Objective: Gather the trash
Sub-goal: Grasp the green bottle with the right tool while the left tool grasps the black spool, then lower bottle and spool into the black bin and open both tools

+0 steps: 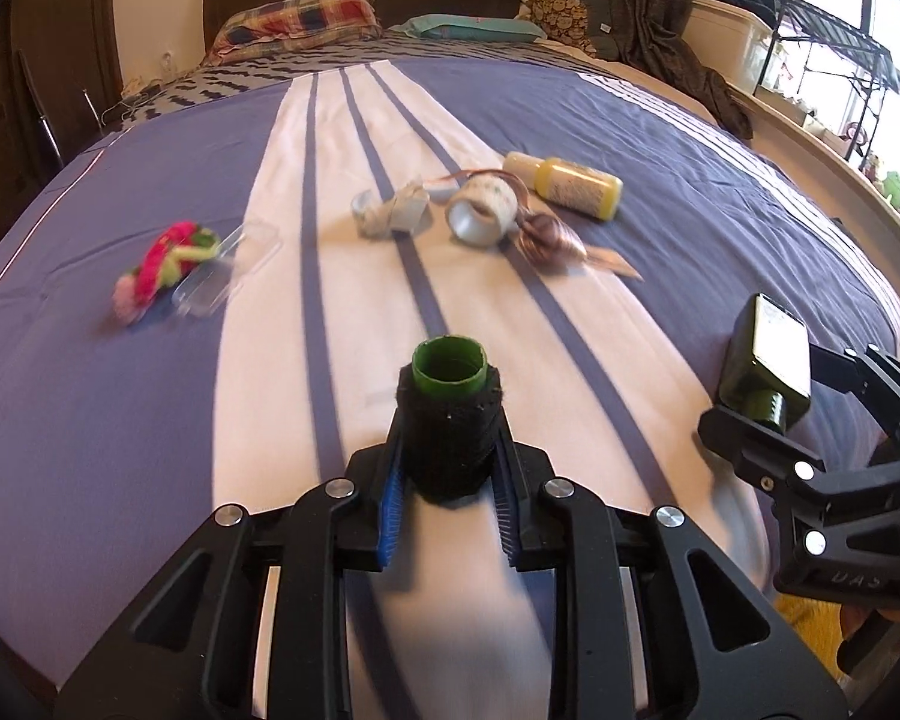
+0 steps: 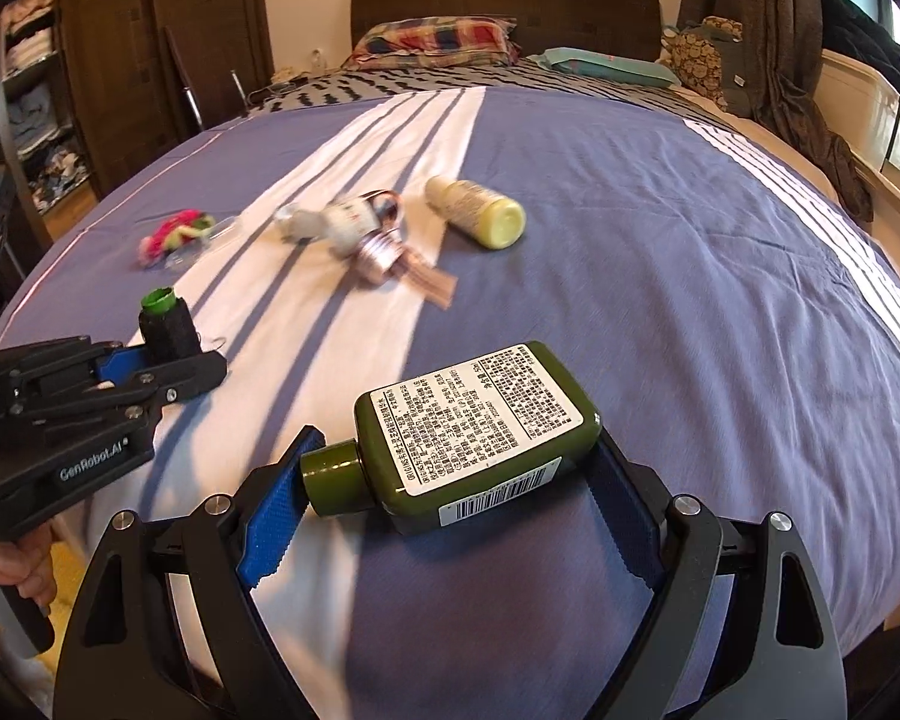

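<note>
The bottle's label (image 2: 480,414) carried dense print too small to read. The pink and green thing (image 1: 162,264) at the left of the frame was blurred, and its kind was unclear. The hand (image 2: 12,570) was cut by the left edge.

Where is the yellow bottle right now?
The yellow bottle lies on its side on the bed, mid-frame right in both views, beside the tape roll.

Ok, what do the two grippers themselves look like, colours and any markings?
Both are matte black linkage frames with round silver pivot bolts and triangular cut-outs. The left gripper has ribbed blue pads on its fingers, and white "GenRobot.AI" lettering shows on its body in the right wrist view. The right gripper has the same textured blue pads. A bare hand holds the left handle.
</note>
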A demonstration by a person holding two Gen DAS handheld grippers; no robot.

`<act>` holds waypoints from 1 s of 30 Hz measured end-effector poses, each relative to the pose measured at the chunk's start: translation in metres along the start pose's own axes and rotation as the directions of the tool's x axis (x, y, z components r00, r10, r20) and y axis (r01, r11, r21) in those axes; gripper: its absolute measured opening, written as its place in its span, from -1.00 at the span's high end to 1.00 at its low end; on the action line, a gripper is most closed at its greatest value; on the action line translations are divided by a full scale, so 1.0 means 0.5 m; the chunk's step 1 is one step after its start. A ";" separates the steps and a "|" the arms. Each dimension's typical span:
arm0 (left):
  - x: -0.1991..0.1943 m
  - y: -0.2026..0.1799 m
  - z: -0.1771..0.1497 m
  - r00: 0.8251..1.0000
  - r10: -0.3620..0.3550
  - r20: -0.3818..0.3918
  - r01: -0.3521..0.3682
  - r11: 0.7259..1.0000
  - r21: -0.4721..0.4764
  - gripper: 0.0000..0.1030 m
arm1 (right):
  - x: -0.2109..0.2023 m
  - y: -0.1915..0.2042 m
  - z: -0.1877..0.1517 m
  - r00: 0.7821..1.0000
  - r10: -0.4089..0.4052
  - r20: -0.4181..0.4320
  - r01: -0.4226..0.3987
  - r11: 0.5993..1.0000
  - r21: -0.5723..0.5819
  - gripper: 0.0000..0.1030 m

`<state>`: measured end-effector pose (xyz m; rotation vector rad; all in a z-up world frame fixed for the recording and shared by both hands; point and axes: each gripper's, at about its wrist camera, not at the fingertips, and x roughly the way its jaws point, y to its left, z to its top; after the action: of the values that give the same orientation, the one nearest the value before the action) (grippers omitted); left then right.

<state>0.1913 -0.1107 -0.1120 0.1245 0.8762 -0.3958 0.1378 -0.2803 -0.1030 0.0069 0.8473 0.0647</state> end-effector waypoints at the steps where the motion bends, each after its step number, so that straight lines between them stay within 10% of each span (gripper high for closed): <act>1: -0.013 0.000 -0.013 1.000 -0.003 0.004 0.003 1.000 -0.003 0.54 | -0.008 0.005 -0.007 1.000 0.003 0.002 -0.003 1.000 0.001 -0.68; 30: -0.182 0.000 -0.343 0.999 -0.037 -0.015 0.036 0.996 -0.076 0.54 | -0.158 0.097 -0.224 0.993 0.118 0.002 -0.118 0.993 0.018 -0.68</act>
<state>0.0154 -0.0389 -0.1515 0.0423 0.9094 -0.3959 -0.0008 -0.2388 -0.1161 0.0739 0.8462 0.1678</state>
